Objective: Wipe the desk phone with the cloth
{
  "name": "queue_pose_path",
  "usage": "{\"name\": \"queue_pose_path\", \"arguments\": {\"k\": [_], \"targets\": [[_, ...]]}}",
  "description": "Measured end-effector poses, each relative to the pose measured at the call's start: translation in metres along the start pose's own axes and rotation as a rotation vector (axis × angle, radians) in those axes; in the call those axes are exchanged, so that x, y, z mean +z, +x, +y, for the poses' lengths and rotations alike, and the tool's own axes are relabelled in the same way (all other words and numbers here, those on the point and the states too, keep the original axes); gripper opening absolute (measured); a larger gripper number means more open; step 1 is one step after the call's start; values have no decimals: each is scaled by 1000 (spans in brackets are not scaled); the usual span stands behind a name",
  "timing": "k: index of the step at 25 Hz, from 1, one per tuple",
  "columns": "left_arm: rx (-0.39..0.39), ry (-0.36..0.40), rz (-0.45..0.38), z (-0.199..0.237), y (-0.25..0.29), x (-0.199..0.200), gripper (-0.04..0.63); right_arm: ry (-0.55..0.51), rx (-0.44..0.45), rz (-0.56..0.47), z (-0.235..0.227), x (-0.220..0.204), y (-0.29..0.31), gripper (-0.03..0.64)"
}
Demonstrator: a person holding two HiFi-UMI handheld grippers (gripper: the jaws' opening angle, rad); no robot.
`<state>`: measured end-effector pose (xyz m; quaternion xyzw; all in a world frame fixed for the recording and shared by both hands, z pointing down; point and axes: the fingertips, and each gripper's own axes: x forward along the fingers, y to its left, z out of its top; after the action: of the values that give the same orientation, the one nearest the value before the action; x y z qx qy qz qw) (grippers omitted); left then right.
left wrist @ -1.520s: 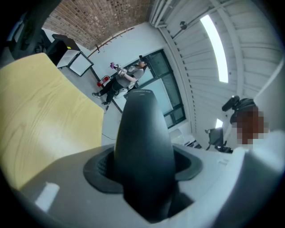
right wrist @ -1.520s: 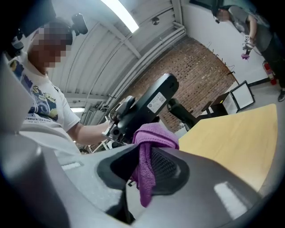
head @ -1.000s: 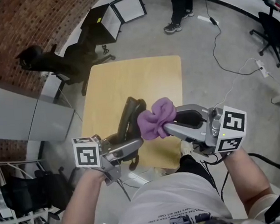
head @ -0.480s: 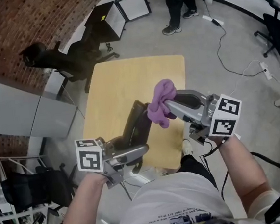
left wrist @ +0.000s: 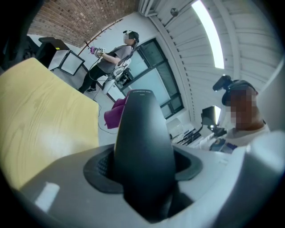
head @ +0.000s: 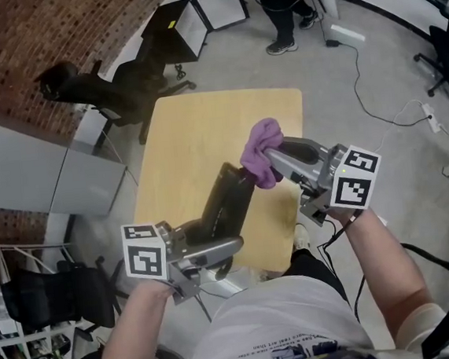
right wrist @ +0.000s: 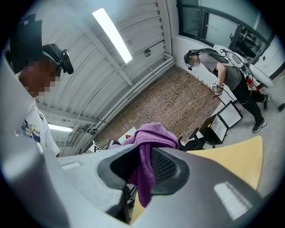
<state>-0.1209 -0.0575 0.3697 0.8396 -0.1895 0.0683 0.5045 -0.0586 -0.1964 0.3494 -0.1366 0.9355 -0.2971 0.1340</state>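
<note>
Steadying left gripper (head: 218, 238): clamped on the handset (head: 230, 194), presenting it for wiping.
Right gripper (head: 274, 158): pinched the cloth (head: 259, 149) at its far end.

left gripper (head: 229, 240) clamped, right gripper (head: 273, 159) clamped

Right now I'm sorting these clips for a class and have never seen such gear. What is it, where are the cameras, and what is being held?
There is no robot here: a person holds a two-jaw gripper in each hand. The top-down picture comes from a camera on their head. The other two come from cameras riding on the grippers. The left gripper is clamped on a black plastic phone handset, held out over the pale wooden table. The right gripper pinches a bunched purple cloth at the handset's far end. Nothing else shows on the table.
</note>
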Motion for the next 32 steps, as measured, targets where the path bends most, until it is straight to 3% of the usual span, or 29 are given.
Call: {"name": "queue_pose_path", "arguments": {"k": [20,32], "targets": [[-3,-14,-59,13,-2,29,310,93,29,103,21,-60,17,87],[51,-32,-83,30,-7,36,310,107,58,182,47,-104,20,87]]}}
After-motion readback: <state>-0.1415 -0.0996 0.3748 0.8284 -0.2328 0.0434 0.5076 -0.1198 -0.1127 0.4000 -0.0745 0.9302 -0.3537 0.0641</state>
